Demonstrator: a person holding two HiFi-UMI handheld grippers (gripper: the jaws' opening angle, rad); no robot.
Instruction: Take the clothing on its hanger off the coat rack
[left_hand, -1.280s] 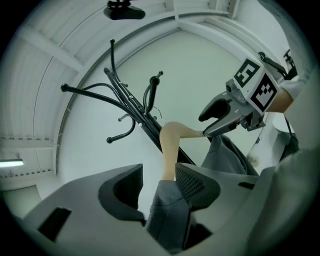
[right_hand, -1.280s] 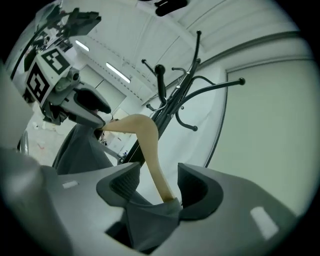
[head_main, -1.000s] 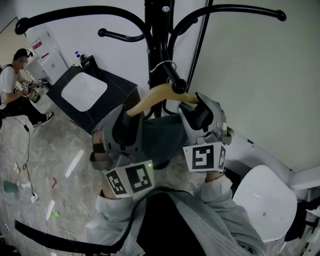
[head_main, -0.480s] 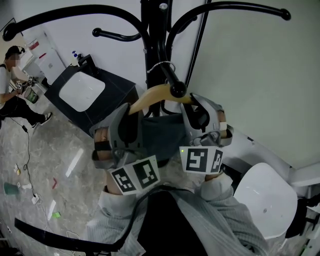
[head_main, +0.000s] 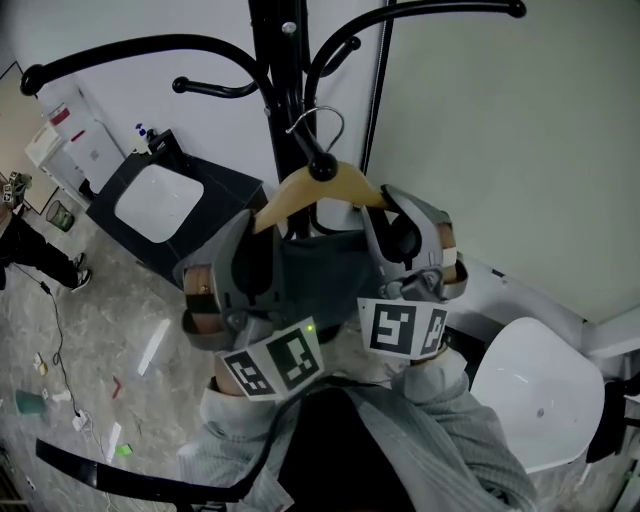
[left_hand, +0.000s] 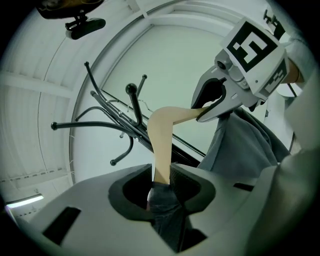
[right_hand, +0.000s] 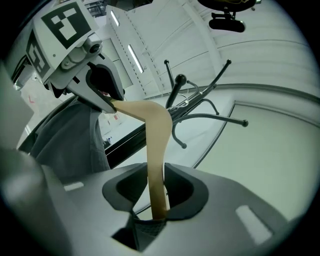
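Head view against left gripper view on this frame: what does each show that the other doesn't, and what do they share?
Only the head view: the sink, the white chair, the floor, the person's sleeves and the left gripper's marker cube.
Only the left gripper view: the left gripper's jaws shut on one end of the hanger, with fabric of the garment pinched below it.
Both: the hanger, the garment, the rack, and the right gripper, whose jaws are closing on the hanger's other end.
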